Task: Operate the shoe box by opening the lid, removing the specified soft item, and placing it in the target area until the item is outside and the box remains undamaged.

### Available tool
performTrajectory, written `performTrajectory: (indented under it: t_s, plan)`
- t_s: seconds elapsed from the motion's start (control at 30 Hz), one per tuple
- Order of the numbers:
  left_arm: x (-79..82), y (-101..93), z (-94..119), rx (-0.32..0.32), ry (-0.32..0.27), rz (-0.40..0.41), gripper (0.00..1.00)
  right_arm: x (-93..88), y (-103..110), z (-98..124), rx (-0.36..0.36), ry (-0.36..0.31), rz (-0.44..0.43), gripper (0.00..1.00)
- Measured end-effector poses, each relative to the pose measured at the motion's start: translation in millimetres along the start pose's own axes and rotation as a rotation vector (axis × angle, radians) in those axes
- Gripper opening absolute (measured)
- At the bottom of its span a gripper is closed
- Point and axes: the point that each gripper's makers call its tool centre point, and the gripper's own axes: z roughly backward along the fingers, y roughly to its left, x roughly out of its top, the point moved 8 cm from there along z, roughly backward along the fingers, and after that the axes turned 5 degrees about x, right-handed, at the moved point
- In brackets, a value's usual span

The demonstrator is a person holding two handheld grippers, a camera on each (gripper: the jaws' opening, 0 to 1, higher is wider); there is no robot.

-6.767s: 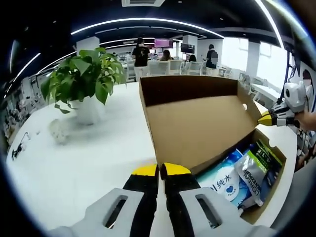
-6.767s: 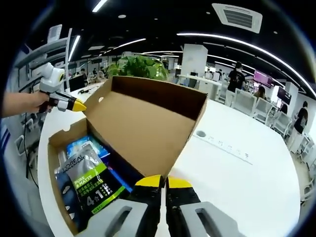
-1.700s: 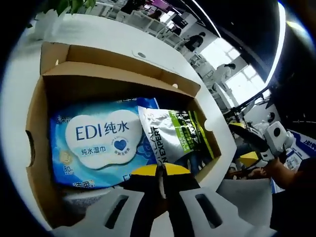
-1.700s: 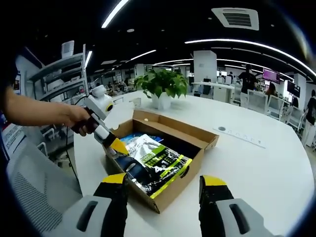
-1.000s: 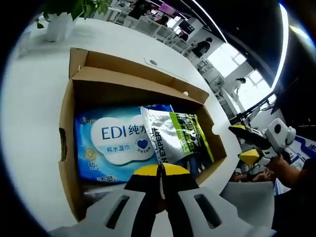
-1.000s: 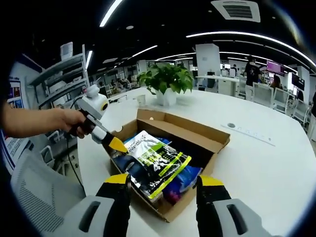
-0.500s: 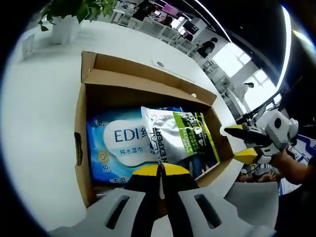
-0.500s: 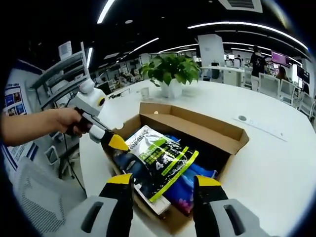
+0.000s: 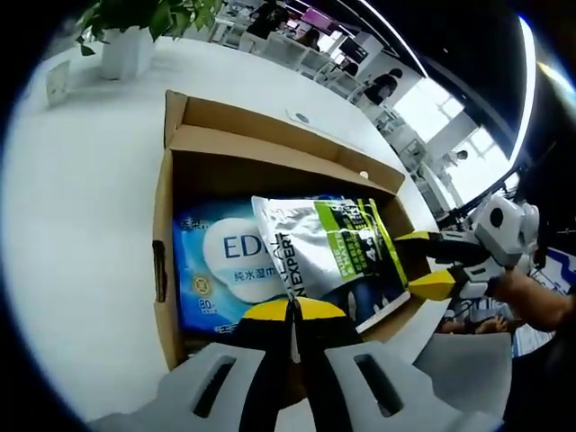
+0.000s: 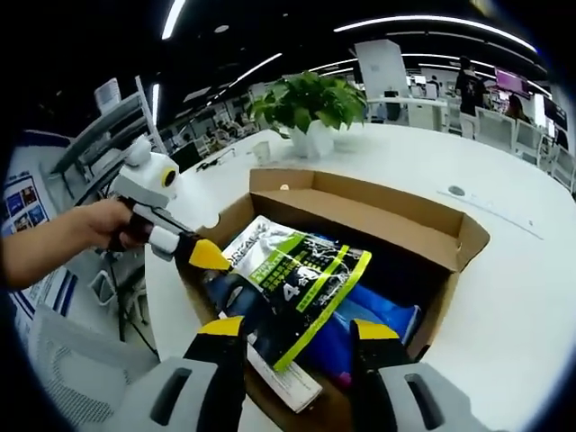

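The brown shoe box (image 9: 270, 148) (image 10: 378, 220) lies open on the white table, its lid folded back flat behind it. On top inside lies a silver pouch with a green band (image 9: 328, 247) (image 10: 297, 270). Under it is a blue wet-wipes pack (image 9: 220, 265) (image 10: 382, 315). My left gripper (image 9: 290, 310) (image 10: 209, 256) is shut at the box's near wall, close to the pouch's corner; nothing shows between its jaws. My right gripper (image 10: 297, 328) (image 9: 423, 261) is open, one jaw on each side of the pouch's end at the box's other end.
A potted plant (image 9: 135, 22) (image 10: 310, 99) stands on the table (image 9: 72, 225) (image 10: 522, 297) beyond the box. A hand (image 10: 99, 225) holds the left gripper. Desks, chairs and people are far off in the room.
My right gripper has come closer to the box, its open jaws now straddling the pouch's end. The left gripper stays shut at the box's wall.
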Motion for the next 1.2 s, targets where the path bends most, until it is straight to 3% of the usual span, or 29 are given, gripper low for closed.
performTrajectory:
  t_s: [0.23, 0.5, 0.8, 0.93, 1.2]
  plan:
    - [-0.7, 1.3, -1, 0.000, -0.007, 0.005, 0.00, -4.6, 4, -7, 0.032, 0.030, -0.029, 0.37]
    - [-0.2, 0.6, 0, 0.002, -0.015, 0.001, 0.00, -4.8, 12, -9, 0.057, 0.009, -0.047, 0.31]
    - [-0.6, -6.1, 3, 0.010, -0.014, -0.027, 0.00, -1.9, 15, 1, 0.062, -0.021, -0.067, 0.18]
    - [-1.0, -8.1, 6, 0.016, -0.019, -0.036, 0.00, -0.9, 13, 10, 0.047, -0.034, -0.069, 0.04]
    - [3.4, -14.6, 10, 0.008, -0.036, -0.044, 0.00, 1.7, 15, 17, 0.053, -0.057, -0.077, 0.02]
